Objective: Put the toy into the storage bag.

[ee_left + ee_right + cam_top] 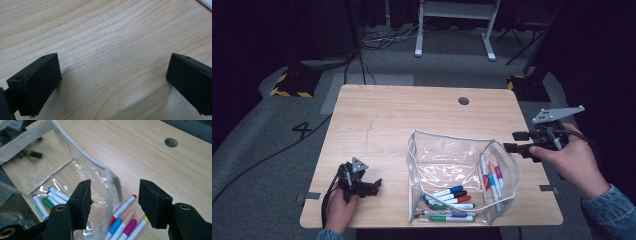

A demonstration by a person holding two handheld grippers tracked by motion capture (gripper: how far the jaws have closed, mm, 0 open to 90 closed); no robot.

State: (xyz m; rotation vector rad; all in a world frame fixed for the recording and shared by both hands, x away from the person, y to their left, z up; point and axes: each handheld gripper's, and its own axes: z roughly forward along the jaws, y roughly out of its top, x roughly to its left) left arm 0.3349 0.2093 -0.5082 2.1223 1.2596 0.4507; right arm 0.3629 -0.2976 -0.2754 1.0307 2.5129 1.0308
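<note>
A clear plastic pouch (447, 155) with white trim stands open on the wooden table (377, 115). Several coloured markers (453, 196) lie at its front, and a few more markers (492, 176) lie along its right side. My right gripper (510, 142) hovers at the pouch's right rim with its jaws open. In the right gripper view the pouch rim (100, 166) runs between the open jaws of that gripper (115, 197) without touching them, and markers (122, 208) lie beneath. My left gripper (376, 186) rests near the table's front left, open over bare wood (113, 75).
A round cable hole (463, 100) sits in the far right of the tabletop. Beyond the table are a white desk frame (419, 30), floor cables (384, 37) and a yellow-and-black striped base (292, 85). The table's right edge lies just under my right hand.
</note>
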